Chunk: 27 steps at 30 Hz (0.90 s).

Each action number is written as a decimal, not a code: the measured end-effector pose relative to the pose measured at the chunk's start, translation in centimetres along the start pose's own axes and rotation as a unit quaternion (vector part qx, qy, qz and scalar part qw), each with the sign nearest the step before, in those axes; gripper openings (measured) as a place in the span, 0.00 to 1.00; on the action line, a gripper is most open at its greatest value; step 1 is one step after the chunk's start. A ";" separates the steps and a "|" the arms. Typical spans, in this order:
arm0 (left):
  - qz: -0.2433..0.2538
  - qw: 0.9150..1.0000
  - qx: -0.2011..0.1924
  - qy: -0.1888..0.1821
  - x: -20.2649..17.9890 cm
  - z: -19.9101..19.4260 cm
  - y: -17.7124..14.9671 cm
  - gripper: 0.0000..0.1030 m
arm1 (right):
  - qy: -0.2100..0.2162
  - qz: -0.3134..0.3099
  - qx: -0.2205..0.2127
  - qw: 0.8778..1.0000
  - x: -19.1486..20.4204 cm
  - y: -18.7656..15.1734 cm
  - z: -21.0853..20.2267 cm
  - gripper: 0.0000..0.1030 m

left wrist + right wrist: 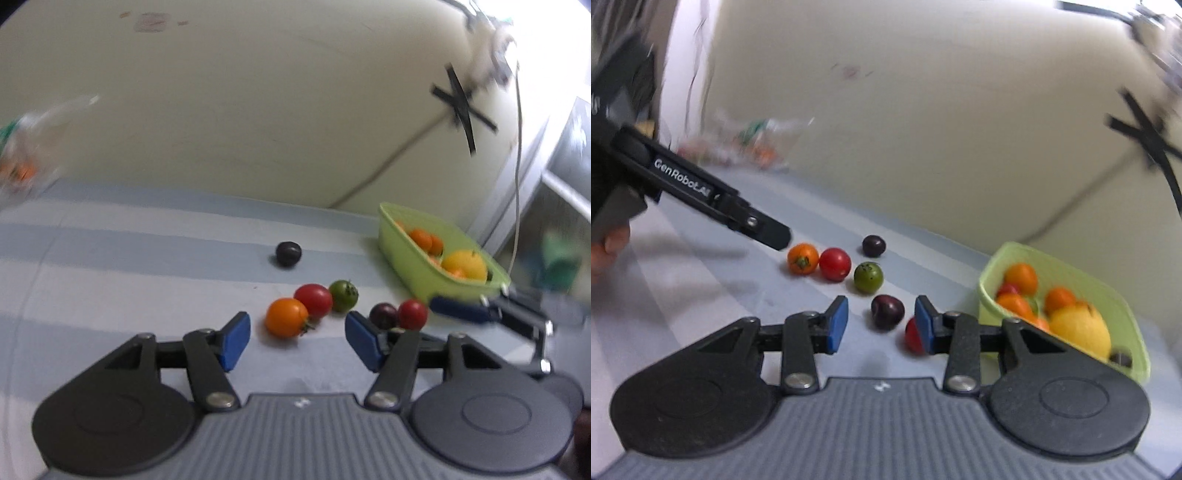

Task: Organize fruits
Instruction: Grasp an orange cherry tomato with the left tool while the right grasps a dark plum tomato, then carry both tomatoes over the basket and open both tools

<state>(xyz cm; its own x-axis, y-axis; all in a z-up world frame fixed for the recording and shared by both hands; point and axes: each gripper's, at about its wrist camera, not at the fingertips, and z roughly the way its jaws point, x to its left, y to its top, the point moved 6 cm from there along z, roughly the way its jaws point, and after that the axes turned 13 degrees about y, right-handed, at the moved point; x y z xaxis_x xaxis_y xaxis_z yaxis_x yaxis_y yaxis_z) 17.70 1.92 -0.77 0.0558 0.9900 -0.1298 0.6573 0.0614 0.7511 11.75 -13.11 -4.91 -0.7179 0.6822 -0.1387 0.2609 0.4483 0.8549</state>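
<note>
Several small tomatoes lie on a striped cloth. My left gripper (297, 341) is open, with an orange tomato (286, 317) just ahead of its fingers, next to a red one (314, 299) and a green one (343, 295). My right gripper (881, 325) is open, with a dark purple tomato (887, 311) just ahead of its fingers and a red one (913, 336) partly hidden behind its right finger. Another dark fruit (873, 245) lies farther back. A green basket (1126, 314) at the right holds orange fruits and a yellow one (1080, 328).
The left gripper's arm (701, 192) reaches in from the left in the right wrist view. A cream wall with black tape and cables (461, 107) stands behind. A clear bag (33, 147) with produce lies at the far left.
</note>
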 end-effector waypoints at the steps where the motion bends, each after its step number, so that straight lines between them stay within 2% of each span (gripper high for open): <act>1: 0.014 1.000 0.000 0.006 -0.5 0.5 0.0 0.57 | 0.002 -0.016 0.014 1.000 -0.3 0.2 0.8 0.39; 2: 0.022 1.000 0.000 0.009 -0.7 0.8 -0.1 0.57 | 0.003 -0.029 0.025 0.999 -0.4 0.3 1.2 0.36; 7: 0.039 0.999 0.001 0.023 -1.0 2.3 -0.2 0.56 | 0.015 -0.089 0.072 0.993 -0.4 0.4 3.0 0.36; 11: 0.049 0.998 0.006 0.032 -0.8 3.0 -0.4 0.52 | 0.025 -0.097 0.091 0.991 -1.1 0.5 3.7 0.36; 12: 0.051 0.998 0.008 0.032 -0.7 3.1 -0.6 0.48 | 0.031 -0.092 0.094 0.991 -1.3 0.6 3.7 0.33; 13: 0.054 0.998 0.005 0.036 -0.8 3.1 -0.7 0.39 | 0.044 -0.081 0.099 0.991 -1.4 0.5 3.7 0.26; 14: 0.056 0.998 0.005 0.032 -0.8 3.0 -0.7 0.33 | 0.046 -0.072 0.098 0.991 -1.4 0.5 3.6 0.26; 15: 0.055 0.998 0.005 0.032 -0.8 2.9 -0.7 0.33 | 0.047 -0.062 0.097 0.992 -1.5 0.5 3.3 0.26; 18: 0.049 0.998 0.007 0.033 -0.6 2.1 -1.1 0.33 | 0.066 -0.014 0.078 0.995 -1.1 0.4 2.3 0.25; 22: 0.048 0.999 -0.001 0.014 -0.8 -0.8 -2.6 0.33 | 0.059 0.008 0.030 0.998 1.1 -0.2 -1.4 0.25; 27: 0.060 0.998 -0.007 -0.032 -2.5 -4.9 -5.2 0.33 | 0.052 0.062 -0.013 0.997 3.3 -2.4 -5.9 0.25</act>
<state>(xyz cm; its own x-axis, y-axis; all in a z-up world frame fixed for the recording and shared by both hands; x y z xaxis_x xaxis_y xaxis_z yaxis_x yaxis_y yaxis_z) 10.49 -0.23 -1.16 0.1811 0.9802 -0.0794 0.6327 -0.0543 0.7725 4.96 -15.38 -4.48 -0.7451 0.6667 0.0200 0.3356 0.3488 0.8751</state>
